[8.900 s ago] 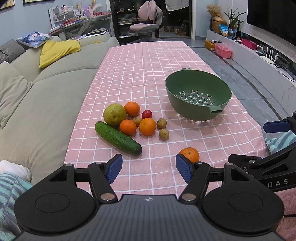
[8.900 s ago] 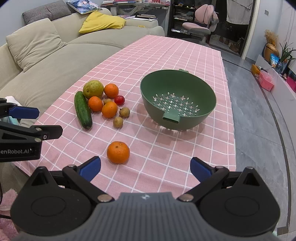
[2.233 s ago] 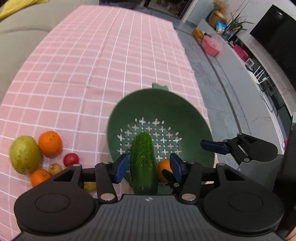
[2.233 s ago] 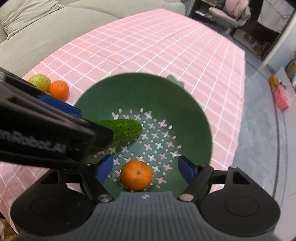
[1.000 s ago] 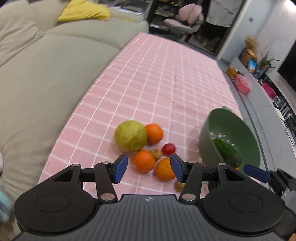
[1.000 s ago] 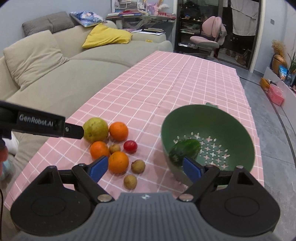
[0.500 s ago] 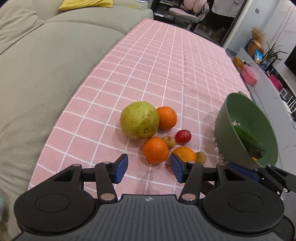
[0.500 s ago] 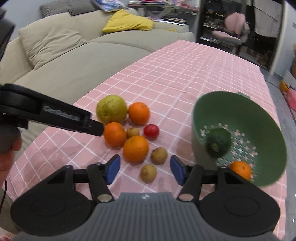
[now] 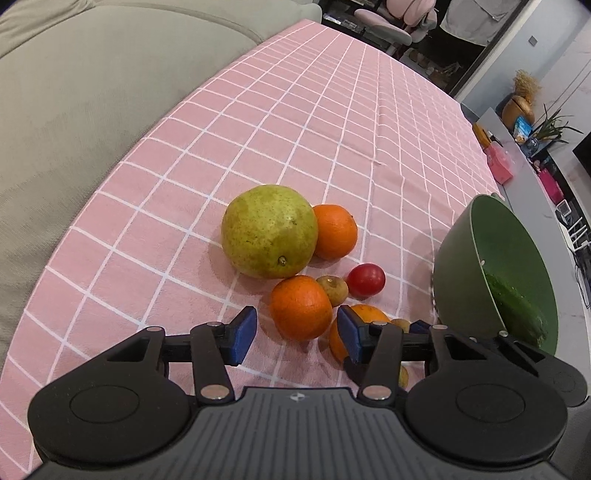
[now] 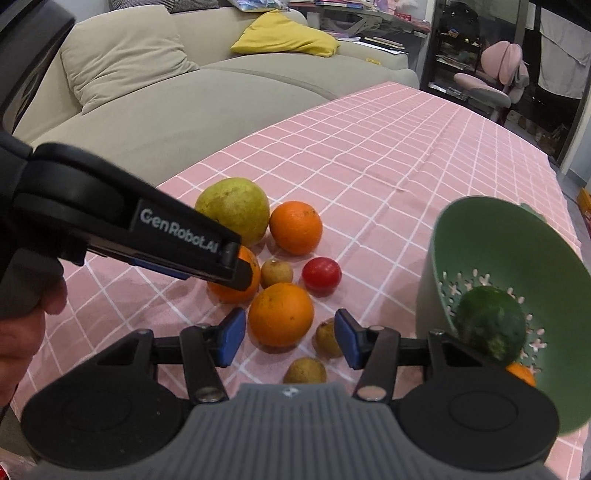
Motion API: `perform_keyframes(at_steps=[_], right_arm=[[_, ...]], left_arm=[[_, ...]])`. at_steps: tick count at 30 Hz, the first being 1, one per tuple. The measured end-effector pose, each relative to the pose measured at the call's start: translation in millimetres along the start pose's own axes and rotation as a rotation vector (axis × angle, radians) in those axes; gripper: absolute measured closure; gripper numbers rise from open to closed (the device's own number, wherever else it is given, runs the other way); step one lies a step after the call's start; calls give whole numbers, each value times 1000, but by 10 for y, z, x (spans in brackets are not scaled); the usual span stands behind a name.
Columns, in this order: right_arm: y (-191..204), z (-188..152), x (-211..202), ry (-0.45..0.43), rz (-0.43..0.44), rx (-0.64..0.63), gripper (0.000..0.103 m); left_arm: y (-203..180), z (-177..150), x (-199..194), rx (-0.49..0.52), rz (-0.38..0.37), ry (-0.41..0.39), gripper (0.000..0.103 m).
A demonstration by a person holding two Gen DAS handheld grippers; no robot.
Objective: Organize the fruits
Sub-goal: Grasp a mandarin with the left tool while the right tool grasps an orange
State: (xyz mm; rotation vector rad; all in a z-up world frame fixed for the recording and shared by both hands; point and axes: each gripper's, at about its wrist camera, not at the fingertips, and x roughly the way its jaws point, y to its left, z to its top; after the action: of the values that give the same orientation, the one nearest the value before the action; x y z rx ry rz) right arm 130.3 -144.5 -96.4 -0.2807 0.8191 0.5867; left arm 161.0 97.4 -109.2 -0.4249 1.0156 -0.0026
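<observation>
My left gripper (image 9: 295, 334) is open with its jaws on either side of an orange (image 9: 301, 307) on the pink checked cloth. My right gripper (image 10: 290, 338) is open around another orange (image 10: 280, 314). A big green pear-like fruit (image 9: 269, 230), a third orange (image 9: 335, 232), a red tomato (image 9: 365, 280) and small brown fruits (image 10: 277, 273) lie close by. The green colander (image 10: 491, 258) at the right holds a cucumber (image 10: 489, 325) and an orange (image 10: 521, 373). The left gripper's arm (image 10: 129, 225) crosses the right wrist view.
A beige sofa (image 10: 166, 96) with a yellow cushion (image 10: 284, 35) runs along the table's left side. A pink chair (image 10: 491, 85) and shelves stand beyond the far end. The table's right edge drops to a grey floor.
Both grippers have moved down and forward onto the fruit pile. Each now has an orange between its open jaws. The cucumber and one orange lie in the colander.
</observation>
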Motion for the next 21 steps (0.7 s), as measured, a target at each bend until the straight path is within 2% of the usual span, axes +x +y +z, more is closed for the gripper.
perform_keyframes(at_steps=[7, 21], right_arm=[[43, -5, 114, 1, 19, -31, 60], [87, 36, -12, -16, 16, -53, 65]], left_arm=[[14, 11, 94, -26, -26, 17, 57], [-46, 26, -50, -26, -19, 12, 61]])
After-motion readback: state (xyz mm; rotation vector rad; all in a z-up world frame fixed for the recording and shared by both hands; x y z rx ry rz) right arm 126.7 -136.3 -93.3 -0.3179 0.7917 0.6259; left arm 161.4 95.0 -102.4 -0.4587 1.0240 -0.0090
